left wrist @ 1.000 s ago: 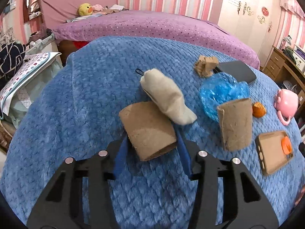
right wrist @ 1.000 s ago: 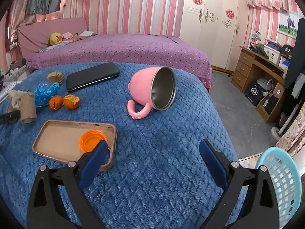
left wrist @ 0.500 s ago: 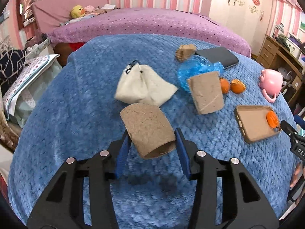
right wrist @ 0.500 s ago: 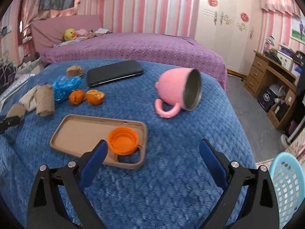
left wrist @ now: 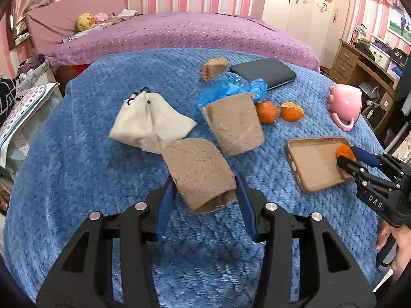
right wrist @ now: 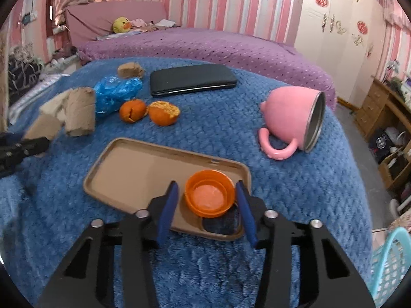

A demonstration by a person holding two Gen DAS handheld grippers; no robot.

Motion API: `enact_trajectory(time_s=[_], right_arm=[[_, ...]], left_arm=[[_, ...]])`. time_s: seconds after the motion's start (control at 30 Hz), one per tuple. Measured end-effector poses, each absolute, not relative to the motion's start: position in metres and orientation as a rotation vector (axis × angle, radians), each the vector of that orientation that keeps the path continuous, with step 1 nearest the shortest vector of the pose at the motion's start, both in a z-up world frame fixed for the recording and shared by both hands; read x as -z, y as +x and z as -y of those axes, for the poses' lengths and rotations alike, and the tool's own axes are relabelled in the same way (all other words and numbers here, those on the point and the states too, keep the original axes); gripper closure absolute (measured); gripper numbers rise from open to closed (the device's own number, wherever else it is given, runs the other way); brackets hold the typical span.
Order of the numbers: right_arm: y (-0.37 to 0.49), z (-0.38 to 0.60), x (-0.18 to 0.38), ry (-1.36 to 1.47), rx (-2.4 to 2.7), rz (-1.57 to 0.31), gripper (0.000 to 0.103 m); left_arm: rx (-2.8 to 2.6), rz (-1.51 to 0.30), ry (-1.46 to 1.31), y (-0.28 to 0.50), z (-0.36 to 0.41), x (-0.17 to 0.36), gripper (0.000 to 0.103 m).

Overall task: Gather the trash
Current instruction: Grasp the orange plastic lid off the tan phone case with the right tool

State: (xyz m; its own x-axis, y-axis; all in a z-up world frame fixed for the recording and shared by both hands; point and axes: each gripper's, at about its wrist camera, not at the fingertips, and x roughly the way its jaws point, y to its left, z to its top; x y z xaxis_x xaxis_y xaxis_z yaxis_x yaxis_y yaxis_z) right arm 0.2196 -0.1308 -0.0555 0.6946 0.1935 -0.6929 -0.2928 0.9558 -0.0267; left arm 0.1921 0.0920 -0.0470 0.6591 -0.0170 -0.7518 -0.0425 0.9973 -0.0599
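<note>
The left claw (left wrist: 204, 200) grips a brown pulp cup (left wrist: 200, 177) by its sides and holds it tilted above the blue blanket (left wrist: 77, 179). The right claw (right wrist: 206, 205) has just been closing, and its blue pads now stand narrow on either side of an orange cap (right wrist: 209, 196); the right pad looks to be touching the cap's rim, though whether the left pad presses it I cannot tell. The cap sits at the near right corner of a tan phone case (right wrist: 143, 172) lying open side up on the blanket.

Just beyond the held cup lies a second pulp cup (left wrist: 235, 125) on its side, with a cream drawstring pouch (left wrist: 149, 123) to its left (both resting on the blanket). Behind them are a crumpled blue plastic bag (left wrist: 228, 89), two pieces of orange peel (right wrist: 149, 111), and a pink mug (right wrist: 292, 120) tipped over to the right. Farther back lie a small brown scrap (left wrist: 213, 68) and a black phone (right wrist: 192, 82), then a purple bed (left wrist: 205, 33).
</note>
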Motion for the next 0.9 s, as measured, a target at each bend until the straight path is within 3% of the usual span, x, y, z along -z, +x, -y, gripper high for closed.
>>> enact_trajectory(time_s=[0.9], right_arm=[[0.178, 0.220, 0.022, -0.062, -0.116, -0.628, 0.063]], left_arm=[[0.060, -0.753, -0.032, 0.182, -0.015, 0.022, 0.058]])
